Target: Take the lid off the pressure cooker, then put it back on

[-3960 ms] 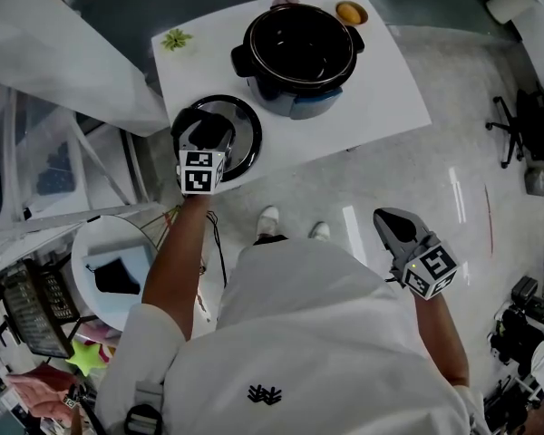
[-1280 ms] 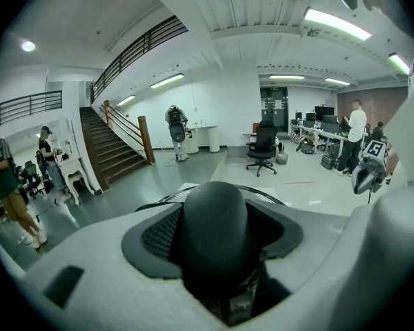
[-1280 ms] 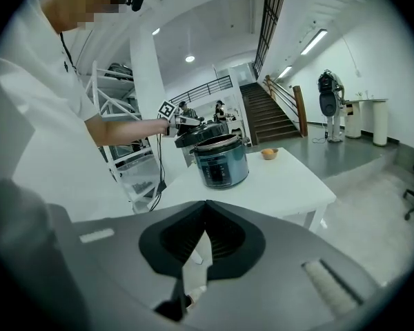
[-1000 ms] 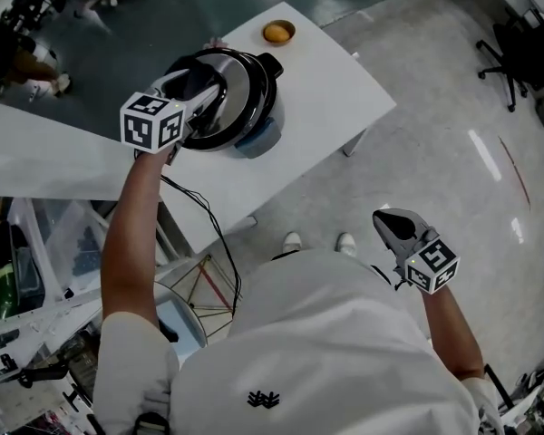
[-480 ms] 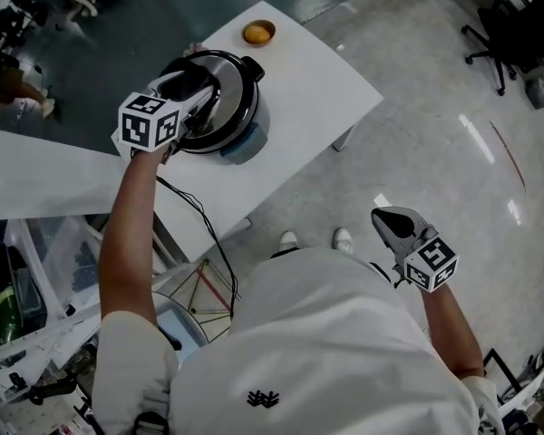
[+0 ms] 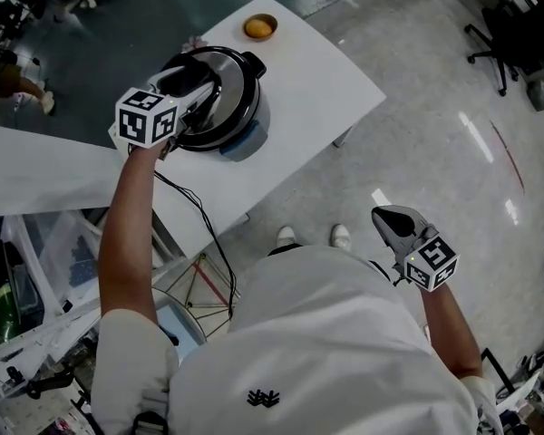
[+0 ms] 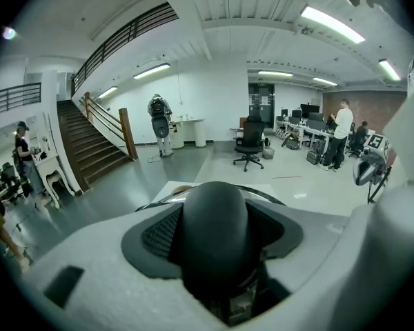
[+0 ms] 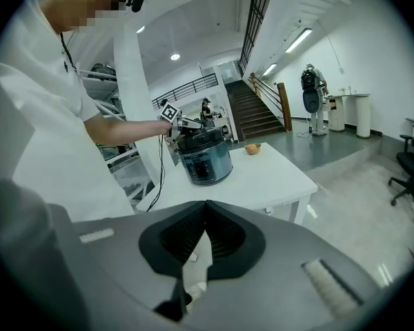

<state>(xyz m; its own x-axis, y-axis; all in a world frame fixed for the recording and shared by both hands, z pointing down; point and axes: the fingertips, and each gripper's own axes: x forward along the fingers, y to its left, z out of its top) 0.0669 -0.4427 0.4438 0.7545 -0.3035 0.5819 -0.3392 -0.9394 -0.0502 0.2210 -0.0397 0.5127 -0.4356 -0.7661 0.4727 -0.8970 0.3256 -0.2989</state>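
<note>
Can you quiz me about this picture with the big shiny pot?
1. True or false: the lid is on top of the cooker.
2. Fill in: the left hand-held gripper is closed on the lid's ___.
3. What colour is the thing in the small bowl? A orange, B blue, C green.

Key: 1 true. 2 knob. 3 A.

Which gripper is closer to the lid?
Left. The left gripper grips the lid by its knob; the right gripper hangs far off the table.
</note>
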